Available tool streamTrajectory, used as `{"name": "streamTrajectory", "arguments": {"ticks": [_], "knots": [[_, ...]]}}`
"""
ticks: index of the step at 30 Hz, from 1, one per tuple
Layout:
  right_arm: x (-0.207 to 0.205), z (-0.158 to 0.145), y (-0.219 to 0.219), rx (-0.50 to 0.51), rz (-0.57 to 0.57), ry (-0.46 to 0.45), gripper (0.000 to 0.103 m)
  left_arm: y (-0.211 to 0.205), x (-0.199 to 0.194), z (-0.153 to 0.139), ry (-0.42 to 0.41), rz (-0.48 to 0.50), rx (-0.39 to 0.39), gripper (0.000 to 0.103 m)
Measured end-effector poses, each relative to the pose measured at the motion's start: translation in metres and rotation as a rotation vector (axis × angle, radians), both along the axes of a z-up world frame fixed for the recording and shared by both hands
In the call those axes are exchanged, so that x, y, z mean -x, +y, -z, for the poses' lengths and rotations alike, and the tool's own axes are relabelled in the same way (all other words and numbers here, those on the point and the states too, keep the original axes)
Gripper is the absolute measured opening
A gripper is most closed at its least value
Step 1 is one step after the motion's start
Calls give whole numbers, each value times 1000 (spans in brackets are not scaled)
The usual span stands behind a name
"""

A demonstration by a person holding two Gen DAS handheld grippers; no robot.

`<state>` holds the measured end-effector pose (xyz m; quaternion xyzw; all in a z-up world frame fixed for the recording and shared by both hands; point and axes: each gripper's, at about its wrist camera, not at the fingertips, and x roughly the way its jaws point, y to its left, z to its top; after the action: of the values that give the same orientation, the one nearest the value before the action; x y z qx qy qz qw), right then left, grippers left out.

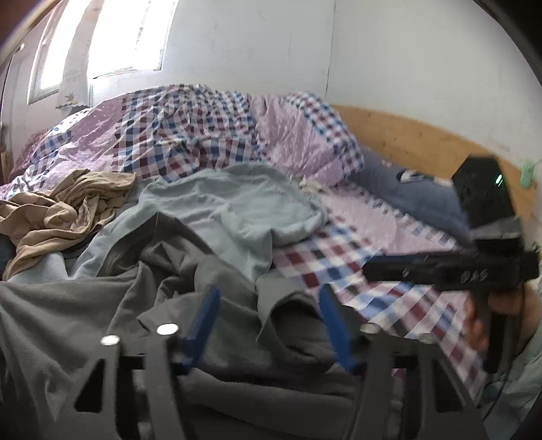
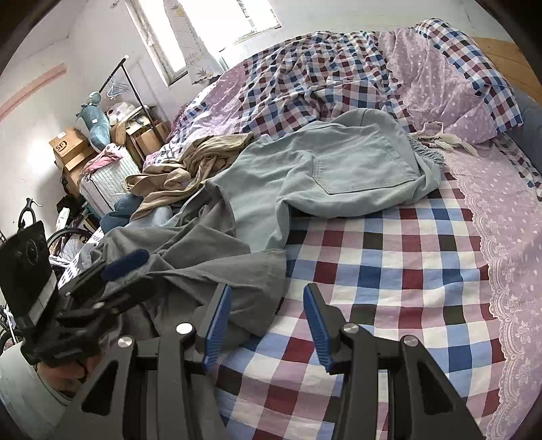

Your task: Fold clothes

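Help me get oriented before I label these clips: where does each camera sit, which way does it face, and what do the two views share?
Left wrist: sits on the left gripper, looking down along its jaws over the grey garment toward the headboard; the right gripper and its hand show at right.
Right wrist: sits on the right gripper, facing across the checked sheet toward the window; the left gripper shows at left.
Shared: the grey garment, light blue jeans, tan garment.
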<state>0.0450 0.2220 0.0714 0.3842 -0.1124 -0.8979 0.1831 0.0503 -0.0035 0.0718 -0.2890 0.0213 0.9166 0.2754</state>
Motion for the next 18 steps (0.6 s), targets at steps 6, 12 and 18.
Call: {"name": "streamTrajectory", "arguments": {"ticks": [6,12,18], "knots": [[3,3,3,-4,18,-9,48,3,2,7,-11,14,1,7],[6,8,-5,-42,7,-9,48,-42,17,2,-78,-92,-213,2],[8,5,-28,-101,-49,52,48,-90,41,19,-219,-228,-355,2]]}}
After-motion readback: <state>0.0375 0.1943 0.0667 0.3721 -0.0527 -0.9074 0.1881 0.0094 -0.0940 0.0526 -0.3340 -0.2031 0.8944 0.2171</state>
